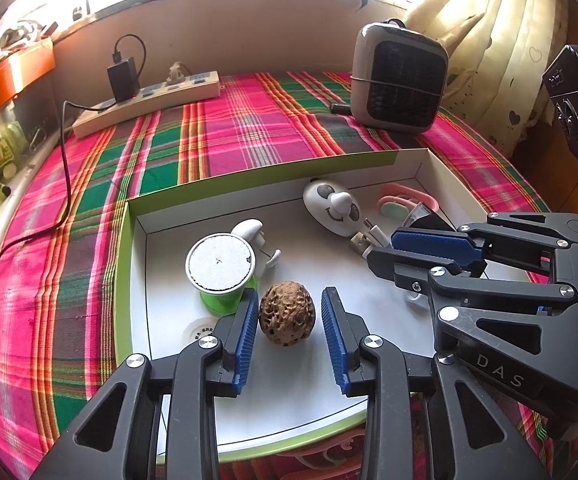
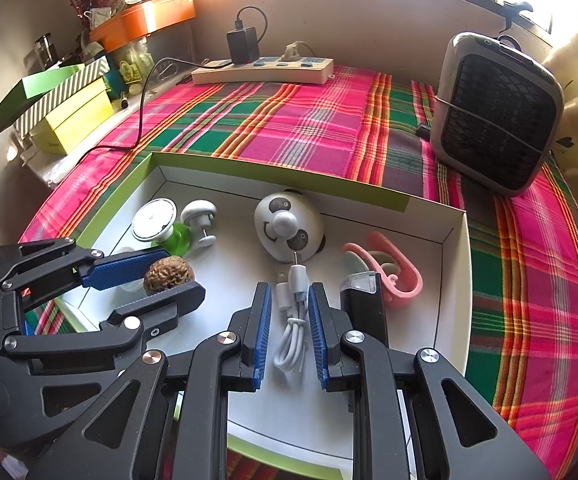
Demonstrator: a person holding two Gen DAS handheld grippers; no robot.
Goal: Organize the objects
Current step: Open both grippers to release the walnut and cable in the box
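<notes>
Walnut [image 1: 287, 313], brown, deeply wrinkled shell

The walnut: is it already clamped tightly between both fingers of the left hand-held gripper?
No, the walnut lies in the box with a clear gap to one finger of the left hand-held gripper.

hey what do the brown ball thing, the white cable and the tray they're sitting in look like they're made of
Brown ball: looks like a walnut shell, woody and matte, deeply pitted and wrinkled. It sits between the fingers of the left claw.
White cable: smooth rubbery plastic sheath with a slight sheen, metal plug tips, coiled between the fingers of the right claw.
Tray: probably cardboard, with thin folded walls, matte white inside and green outside.
</notes>
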